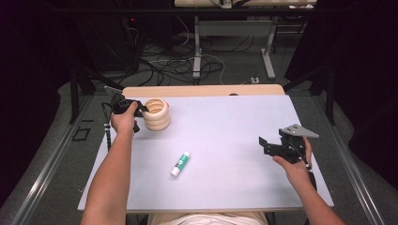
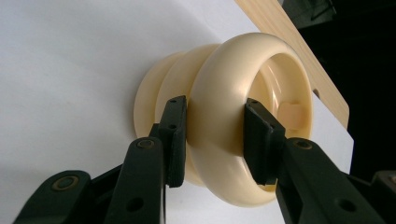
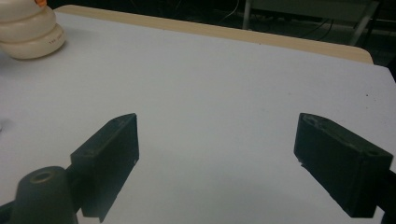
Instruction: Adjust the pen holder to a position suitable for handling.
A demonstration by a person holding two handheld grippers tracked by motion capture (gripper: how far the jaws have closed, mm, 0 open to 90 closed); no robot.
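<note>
Three stacked cream rings stand upright, top ring clamped by left hand-held gripper; right wide.

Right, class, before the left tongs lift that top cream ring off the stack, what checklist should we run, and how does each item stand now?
1. Left tongs clamp the top ring across its wall, one jaw outside, one inside: ok.
2. Lower rings sit flat on the table: ok.
3. Top ring free of the one below: cannot tell.
4. Right tongs open, away from the stack: ok.
5. Glue stick lies clear of the stack: ok.
</note>
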